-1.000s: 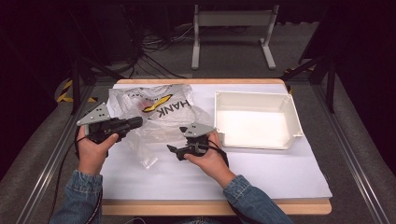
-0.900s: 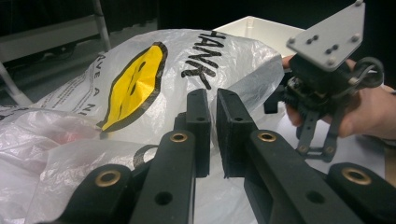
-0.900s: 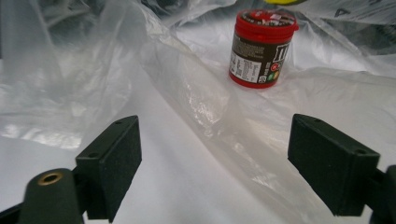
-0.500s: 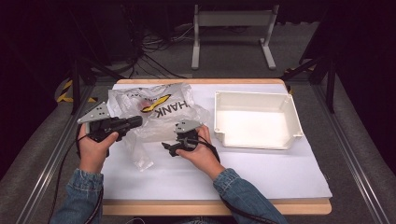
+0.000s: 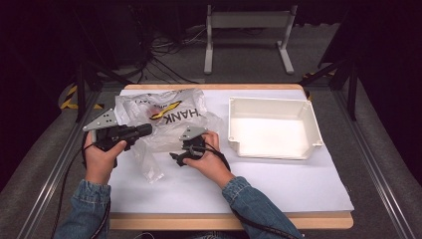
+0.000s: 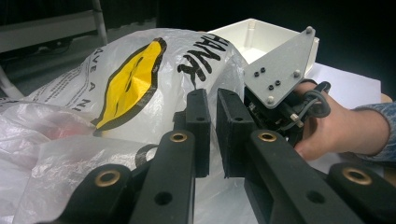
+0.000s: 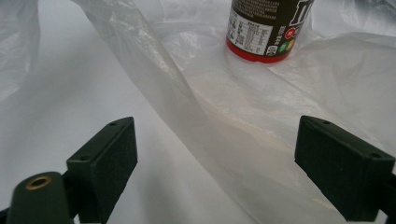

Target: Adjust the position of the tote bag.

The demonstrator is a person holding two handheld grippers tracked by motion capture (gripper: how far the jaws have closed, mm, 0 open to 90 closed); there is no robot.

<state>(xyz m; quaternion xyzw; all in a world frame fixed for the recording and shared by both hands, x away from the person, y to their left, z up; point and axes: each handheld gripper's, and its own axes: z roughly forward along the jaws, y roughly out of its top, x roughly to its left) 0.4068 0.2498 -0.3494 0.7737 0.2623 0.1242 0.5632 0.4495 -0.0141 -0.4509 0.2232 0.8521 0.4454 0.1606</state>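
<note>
The left gripper (image 5: 142, 131) was closed, its two black jaws almost together with a fold of the bag (image 5: 164, 119) pinched between the pads, as the left gripper view showed. It lay level at the bag's left edge, pointing right, held by the left hand (image 5: 99, 159).

The right gripper (image 5: 178, 159) was open, and its jaws had just been widening. In the right gripper view they stood wide apart on either side of a ridge of clear plastic, the pads not touching it. It sat low over the bag's near edge, in the right hand (image 5: 211, 159), with its grey plate (image 6: 279, 67) tilted up.

The bag (image 6: 140, 93) was thin, crumpled white plastic with a yellow smiling face (image 6: 130, 84) and black lettering. It lay on the left half of the table, puffed up between the two grippers. A bottle (image 7: 266, 28) with a dark label and red base showed in the right gripper view among the bag's folds, just beyond the jaws.

A white paper sheet (image 5: 278, 184) covered the wooden table (image 5: 229, 221). A white bin (image 5: 271, 127) stood on its right half, near the right hand but apart from it. Both forearms wore denim sleeves (image 5: 249, 199).
</note>
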